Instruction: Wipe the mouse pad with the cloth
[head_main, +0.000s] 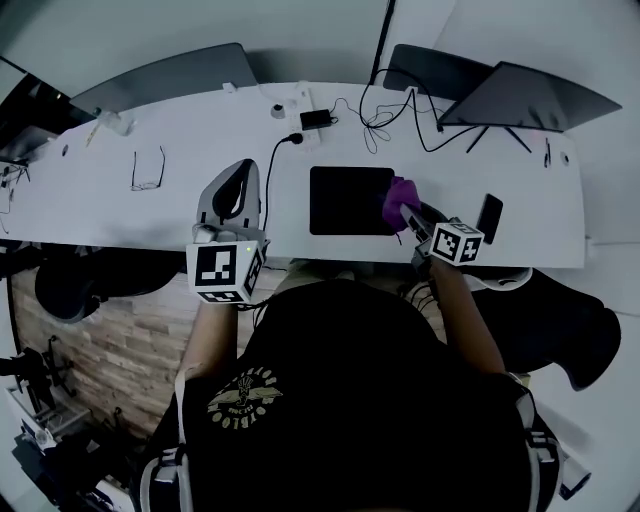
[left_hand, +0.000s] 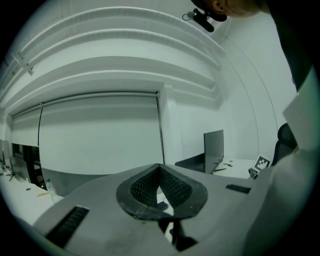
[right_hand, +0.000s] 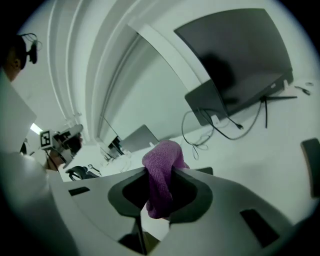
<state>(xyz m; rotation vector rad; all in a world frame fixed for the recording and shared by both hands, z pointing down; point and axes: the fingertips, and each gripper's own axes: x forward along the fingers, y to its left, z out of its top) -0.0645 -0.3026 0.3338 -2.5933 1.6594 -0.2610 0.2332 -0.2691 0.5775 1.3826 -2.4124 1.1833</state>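
Right tongs (head_main: 403, 210) pinch cloth (head_main: 398, 195) at right edge of mouse pad (head_main: 345, 200); left tongs (head_main: 240, 172) pressed together, empty. Wiping starts, I judge: next, sweep leftward.

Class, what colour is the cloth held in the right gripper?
Purple. The cloth shows best in the right gripper view, pinched by the right gripper.

2 tools (head_main: 236, 180) (head_main: 405, 212), 1 mouse pad (head_main: 345, 200), 1 cloth (head_main: 397, 193), 1 phone (head_main: 490, 217) and 1 pair of glasses (head_main: 148, 170).
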